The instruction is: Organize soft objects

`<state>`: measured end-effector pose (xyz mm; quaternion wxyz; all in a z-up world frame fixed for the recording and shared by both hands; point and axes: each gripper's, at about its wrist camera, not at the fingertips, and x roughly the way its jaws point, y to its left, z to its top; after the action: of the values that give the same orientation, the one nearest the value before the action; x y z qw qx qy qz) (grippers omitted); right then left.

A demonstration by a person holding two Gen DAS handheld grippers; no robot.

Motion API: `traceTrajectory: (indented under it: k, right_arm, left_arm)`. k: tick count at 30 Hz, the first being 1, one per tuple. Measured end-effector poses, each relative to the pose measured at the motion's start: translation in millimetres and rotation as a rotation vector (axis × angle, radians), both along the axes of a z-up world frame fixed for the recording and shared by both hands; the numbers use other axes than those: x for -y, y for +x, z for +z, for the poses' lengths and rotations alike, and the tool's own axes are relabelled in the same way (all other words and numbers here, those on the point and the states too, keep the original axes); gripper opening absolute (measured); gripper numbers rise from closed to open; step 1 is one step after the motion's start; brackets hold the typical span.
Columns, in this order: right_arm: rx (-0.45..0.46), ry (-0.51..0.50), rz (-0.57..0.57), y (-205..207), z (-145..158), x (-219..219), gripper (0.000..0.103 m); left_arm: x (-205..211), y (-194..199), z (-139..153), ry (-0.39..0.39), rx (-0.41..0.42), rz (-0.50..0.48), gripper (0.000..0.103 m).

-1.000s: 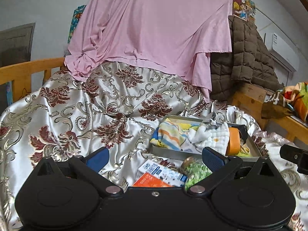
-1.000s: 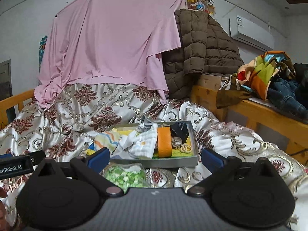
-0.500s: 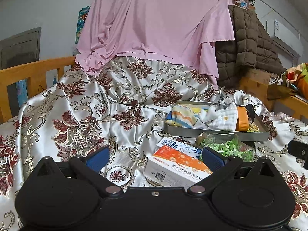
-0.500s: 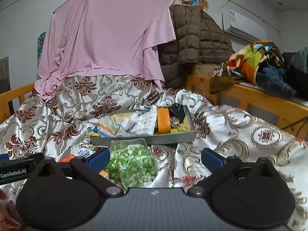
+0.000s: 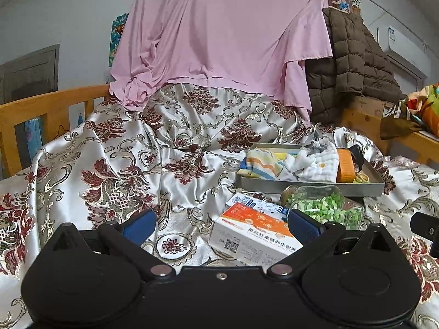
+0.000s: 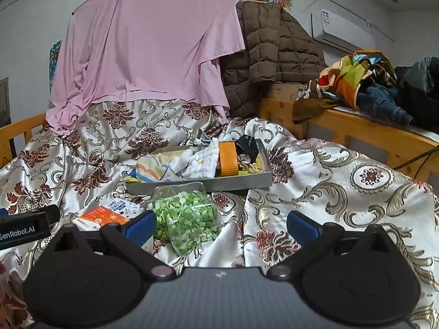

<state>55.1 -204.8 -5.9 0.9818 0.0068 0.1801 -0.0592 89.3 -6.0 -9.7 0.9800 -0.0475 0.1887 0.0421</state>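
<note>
A grey tray (image 5: pixel 310 187) (image 6: pixel 203 184) lies on the floral bedspread. It holds a striped cloth (image 5: pixel 260 164) (image 6: pixel 149 170), a white muslin cloth (image 5: pixel 319 164) (image 6: pixel 201 163), an orange band (image 5: pixel 345 164) (image 6: pixel 228 159) and a black item (image 6: pixel 248 144). My left gripper (image 5: pixel 221 226) is open, nothing between its fingers, well short of the tray. My right gripper (image 6: pixel 221 223) is also open, hovering near a clear bag of green bits (image 6: pixel 186 213) (image 5: pixel 326 208).
An orange and white medicine box (image 5: pixel 255 233) (image 6: pixel 101 216) lies in front of the tray, a blue and white box (image 5: pixel 255 203) behind it. A pink sheet (image 5: pixel 219 41) and brown quilted coat (image 6: pixel 274 54) hang behind. Wooden bed rails (image 6: pixel 356 128) carry piled clothes on the right.
Both grippers have drawn back from the tray and lifted; the tray now looks farther off and the boxes and bag show fully. Both stay open.
</note>
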Motion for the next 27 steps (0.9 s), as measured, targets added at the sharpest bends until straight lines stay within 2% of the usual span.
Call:
traceTrajectory:
  k: [7,27]
  right_arm:
    - [-0.02,-0.008,0.002,-3,-11,-1,0.103]
    - [-0.015,-0.008,-0.003,-3,-16,1,0.103]
  left_arm:
    - [1,-4,-5,0.02,-0.01,-0.008,0.102]
    - [6,-5,-14,0.05,-0.018,-0.029,0.102]
